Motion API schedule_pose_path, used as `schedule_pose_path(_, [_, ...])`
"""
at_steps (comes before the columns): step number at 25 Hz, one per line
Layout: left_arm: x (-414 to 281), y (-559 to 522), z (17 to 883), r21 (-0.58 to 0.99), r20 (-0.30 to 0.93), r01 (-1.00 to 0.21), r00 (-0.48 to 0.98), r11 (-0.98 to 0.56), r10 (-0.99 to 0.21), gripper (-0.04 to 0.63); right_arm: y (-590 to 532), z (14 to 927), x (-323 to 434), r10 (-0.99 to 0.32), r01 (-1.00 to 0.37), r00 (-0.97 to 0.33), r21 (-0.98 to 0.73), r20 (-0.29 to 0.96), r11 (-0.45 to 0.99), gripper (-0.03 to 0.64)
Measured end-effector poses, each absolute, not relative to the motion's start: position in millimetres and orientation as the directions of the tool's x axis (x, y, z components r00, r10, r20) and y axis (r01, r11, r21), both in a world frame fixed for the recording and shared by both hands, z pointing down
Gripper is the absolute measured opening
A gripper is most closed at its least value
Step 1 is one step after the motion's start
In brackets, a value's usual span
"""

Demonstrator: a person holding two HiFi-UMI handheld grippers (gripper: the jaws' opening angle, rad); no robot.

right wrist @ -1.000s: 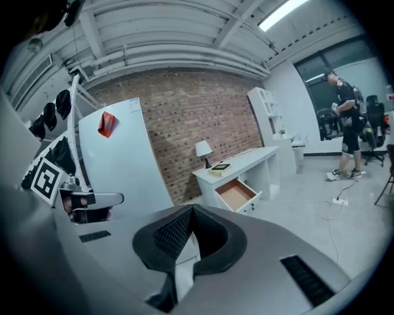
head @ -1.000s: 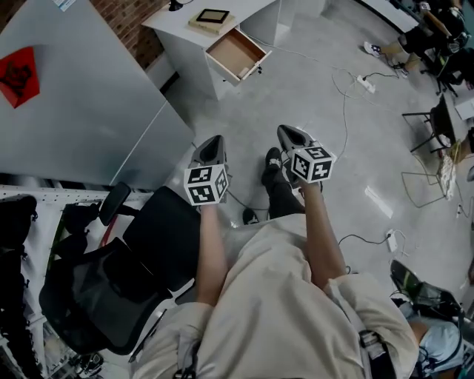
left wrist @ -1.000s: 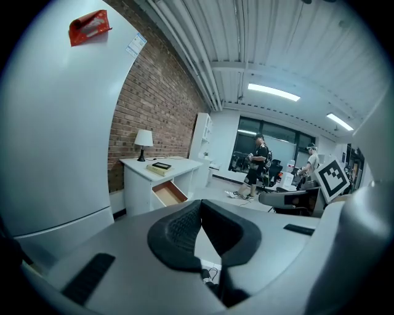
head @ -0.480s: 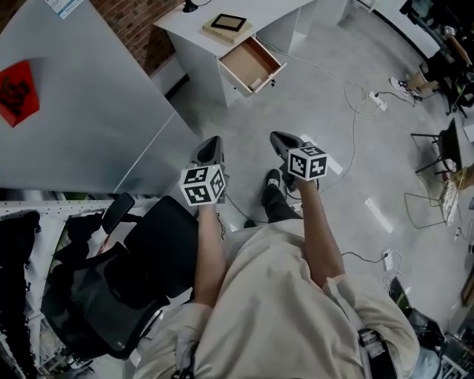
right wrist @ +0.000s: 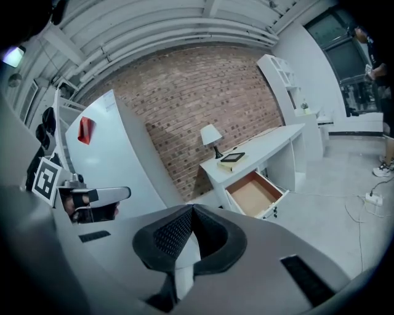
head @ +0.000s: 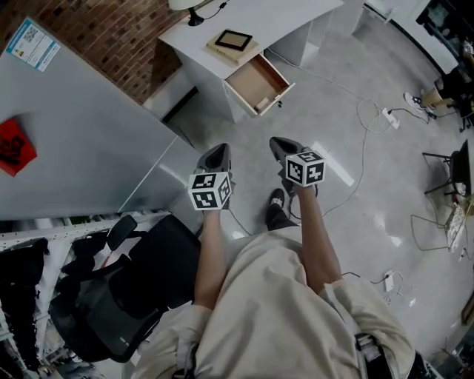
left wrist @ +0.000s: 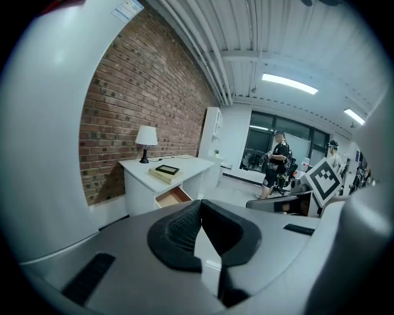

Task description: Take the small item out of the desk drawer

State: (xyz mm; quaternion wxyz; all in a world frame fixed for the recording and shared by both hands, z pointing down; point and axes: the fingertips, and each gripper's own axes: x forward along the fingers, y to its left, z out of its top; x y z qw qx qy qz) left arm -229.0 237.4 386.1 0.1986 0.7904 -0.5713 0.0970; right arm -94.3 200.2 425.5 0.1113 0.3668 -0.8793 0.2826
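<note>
- Ahead, a white desk (head: 296, 15) stands against a brick wall (head: 111, 37), and its drawer (head: 258, 83) is pulled open, showing a bare wood-coloured bottom.
- Whatever small item lies in that drawer is too small to make out from this distance, in any of the views.
- On the desk top lie a book with a dark framed thing on it (head: 232, 42) and the foot of a lamp (head: 194, 15).
- Left gripper (head: 217, 153): held out in front of the person, well short of the desk. In its own view the two ridged pads meet at the tips, with nothing between them.
- Right gripper (head: 282, 145): held out beside the left one, the two apart from each other. Its jaws are pressed together as well and hold nothing; the open drawer sits beyond them, to the right in its view.
- A grey panel (head: 81, 133) runs along the left — a red paper (head: 13, 146) and a printed label (head: 35, 43) are stuck to it.
- A black office chair (head: 126, 289) stands at the person's left side, close to the left forearm.
- Cables and a power strip (head: 390, 117) lie on the pale floor to the right.
</note>
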Motion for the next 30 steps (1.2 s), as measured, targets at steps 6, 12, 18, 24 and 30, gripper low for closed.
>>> schedule_pose_path(6, [-192,181,394,0.171,0.419,-0.942,0.333,-0.287,-0.845,0.017,147,437,-67,-0.579,-0.705,-0.708,-0.446,0.404,0.551,0.026])
schedule_pose_path(12, [-160,138,402,0.125,0.448,-0.944,0.327,-0.304,-0.832,0.017,106,450,-37,-0.577,-0.694,-0.715,-0.500,0.394,0.518,0.026])
schedule_pose_path(18, [-144,111,404,0.135,0.448,-0.952,0.307,-0.277,-0.840,0.017,82,464,-6,-0.592,-0.701,-0.703,-0.523,0.395,0.484,0.026])
schedule_pose_path(24, [-144,104,418,0.138,0.465,-0.955,0.297,-0.263,-0.834,0.017,68,471,7,-0.598,-0.713,-0.692,-0.515,0.405,0.476,0.026])
schedule_pose_path(30, [-145,74,425,0.146,0.471,-0.950,0.311,-0.274,-0.825,0.017,47,466,6,-0.599,-0.729,-0.682,-0.463,0.420,0.504,0.026])
